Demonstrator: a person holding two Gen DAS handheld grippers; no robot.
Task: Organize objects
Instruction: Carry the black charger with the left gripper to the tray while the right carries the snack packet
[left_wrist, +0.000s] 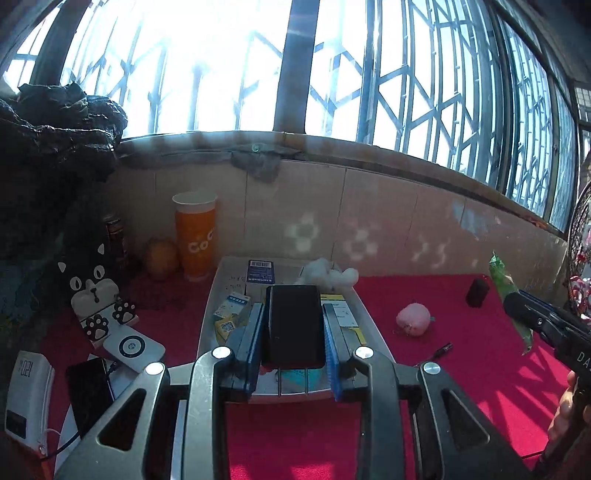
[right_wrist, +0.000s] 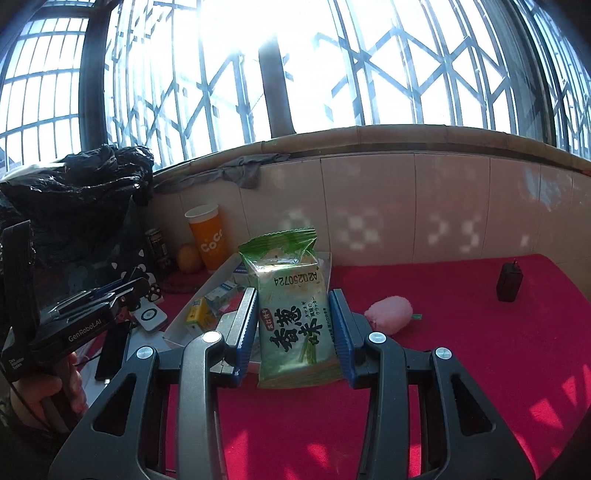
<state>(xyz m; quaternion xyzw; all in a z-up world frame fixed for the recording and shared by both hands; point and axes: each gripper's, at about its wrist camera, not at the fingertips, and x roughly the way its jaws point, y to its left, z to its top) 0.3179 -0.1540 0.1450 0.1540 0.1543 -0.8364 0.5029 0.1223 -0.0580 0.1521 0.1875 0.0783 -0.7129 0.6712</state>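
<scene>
The black phone (left_wrist: 294, 326) sat clamped between the blue pads of your left gripper (left_wrist: 294, 325), held by its long edges and hanging over the near half of the white tray (left_wrist: 373, 325). To do that step well, you needed to carry it level until it was fully inside the rim, pick a bare patch among the small boxes (left_wrist: 232, 312), lower it flat, and only then let the jaws part; releasing it high risked a slide onto the cartons or a knock against the tray wall.

Your right gripper (right_wrist: 293, 328) was closed on the green snack packet (right_wrist: 293, 310), squeezing its sides, with the crimped top standing up at twelve o'clock. From that gripper the tray lay at about eleven o'clock, just behind the packet, so I judged the packet should wait until the phone was down, to keep the two grippers from crowding the same opening.

Further out on the red surface (left_wrist: 461, 369), the pink plush toy (left_wrist: 413, 319) lay at two o'clock from the left gripper, and the black charger (left_wrist: 477, 293) stood beyond it. The orange cup (left_wrist: 195, 240) stood at eleven o'clock, against the wall.
</scene>
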